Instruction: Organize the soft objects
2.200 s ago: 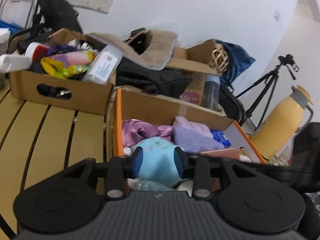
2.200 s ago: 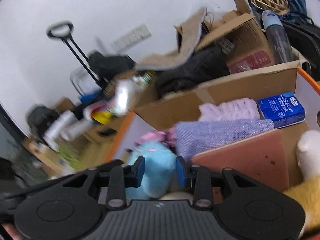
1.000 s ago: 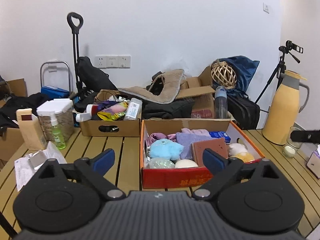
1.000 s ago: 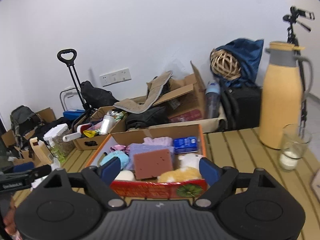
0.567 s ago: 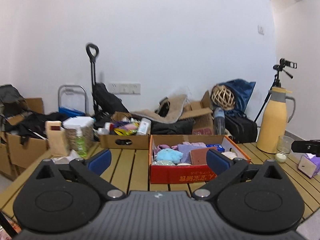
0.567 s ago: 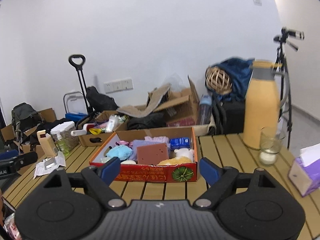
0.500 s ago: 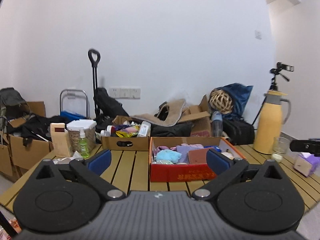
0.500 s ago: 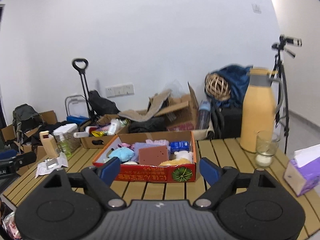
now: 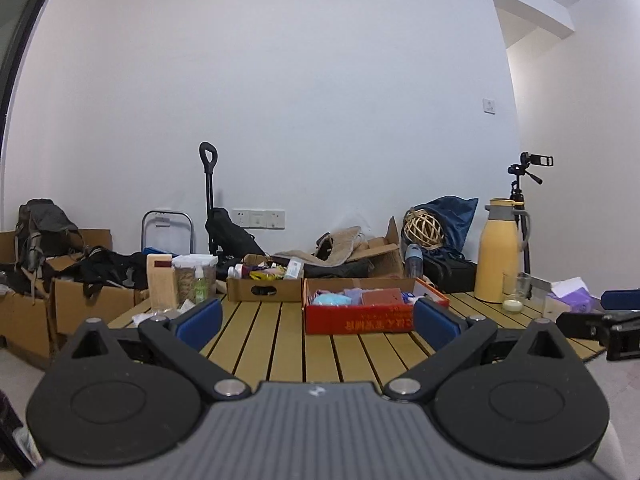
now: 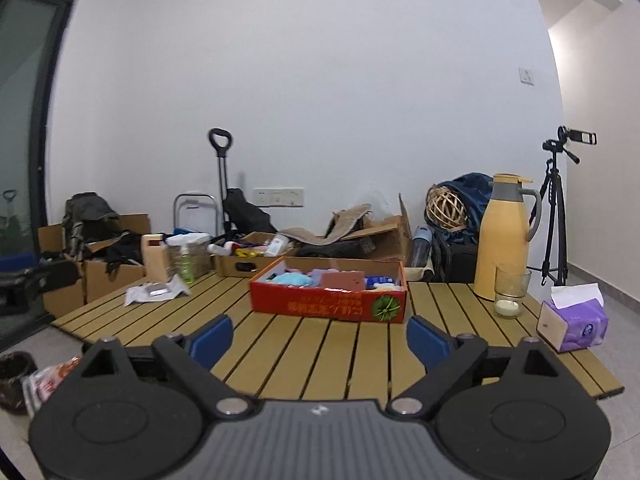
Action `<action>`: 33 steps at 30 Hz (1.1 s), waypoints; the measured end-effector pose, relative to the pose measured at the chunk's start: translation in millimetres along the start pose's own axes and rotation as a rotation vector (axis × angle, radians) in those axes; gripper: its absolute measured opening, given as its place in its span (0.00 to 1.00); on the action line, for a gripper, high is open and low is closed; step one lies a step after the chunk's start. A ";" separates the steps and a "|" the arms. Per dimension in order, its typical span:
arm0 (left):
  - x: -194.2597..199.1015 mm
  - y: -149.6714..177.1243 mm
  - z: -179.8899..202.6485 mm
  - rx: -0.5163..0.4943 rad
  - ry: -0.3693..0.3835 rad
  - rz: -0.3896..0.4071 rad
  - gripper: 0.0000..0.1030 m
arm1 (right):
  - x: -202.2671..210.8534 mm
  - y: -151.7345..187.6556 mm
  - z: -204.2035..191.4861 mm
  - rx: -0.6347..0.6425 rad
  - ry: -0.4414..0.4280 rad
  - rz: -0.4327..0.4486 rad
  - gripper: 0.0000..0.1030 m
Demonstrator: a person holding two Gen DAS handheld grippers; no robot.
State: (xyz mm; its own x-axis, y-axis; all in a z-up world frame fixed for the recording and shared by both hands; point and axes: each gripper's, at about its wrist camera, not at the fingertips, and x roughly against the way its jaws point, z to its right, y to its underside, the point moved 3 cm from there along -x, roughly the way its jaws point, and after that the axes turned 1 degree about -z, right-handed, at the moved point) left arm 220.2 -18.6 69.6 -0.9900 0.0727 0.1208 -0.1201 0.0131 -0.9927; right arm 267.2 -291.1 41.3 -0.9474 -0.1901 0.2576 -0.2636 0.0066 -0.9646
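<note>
A red cardboard box (image 9: 360, 319) (image 10: 320, 305) stands on the slatted wooden table (image 9: 280, 344) (image 10: 312, 344). It holds a light blue plush toy (image 10: 291, 279), a purple cloth (image 9: 354, 294), a brown-pink sponge block (image 10: 342, 279) and a small blue packet (image 10: 380, 280). My left gripper (image 9: 318, 322) is open and empty, held well back from the table's near edge. My right gripper (image 10: 319, 338) is open and empty, also back from the table. The right gripper shows at the right edge of the left wrist view (image 9: 604, 326).
A brown box of bottles and packets (image 9: 264, 285) stands behind the red box. A yellow thermos (image 10: 504, 236), a glass with a candle (image 10: 510, 292) and a purple tissue box (image 10: 572, 324) stand at the right. A soap bottle (image 10: 185, 266) and papers (image 10: 156, 292) lie at the left.
Both grippers have pulled far back from the red box and opened wide. The box now looks small and the whole table is in view.
</note>
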 end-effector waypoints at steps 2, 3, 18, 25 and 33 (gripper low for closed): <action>22.4 9.8 2.7 -0.004 0.003 -0.020 1.00 | 25.3 10.8 -9.4 0.010 0.000 0.011 0.98; 31.1 14.0 2.4 -0.001 0.004 -0.026 1.00 | 38.4 16.7 -13.9 0.005 -0.001 0.017 1.00; 114.4 62.6 13.3 -0.027 0.000 -0.055 1.00 | 138.5 92.7 -56.6 -0.008 -0.041 -0.023 1.00; 123.7 63.0 8.1 -0.020 -0.009 -0.037 1.00 | 153.7 90.0 -60.1 -0.004 -0.026 0.022 1.00; 129.2 62.4 7.1 -0.017 -0.013 -0.022 1.00 | 153.7 91.0 -66.6 0.009 -0.041 0.020 1.00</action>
State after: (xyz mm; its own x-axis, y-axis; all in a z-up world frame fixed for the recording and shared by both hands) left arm 84.2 -15.5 23.1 -0.9881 0.0588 0.1425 -0.1408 0.0311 -0.9895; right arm 85.5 -254.3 -3.1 -0.9442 -0.2301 0.2355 -0.2426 0.0024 -0.9701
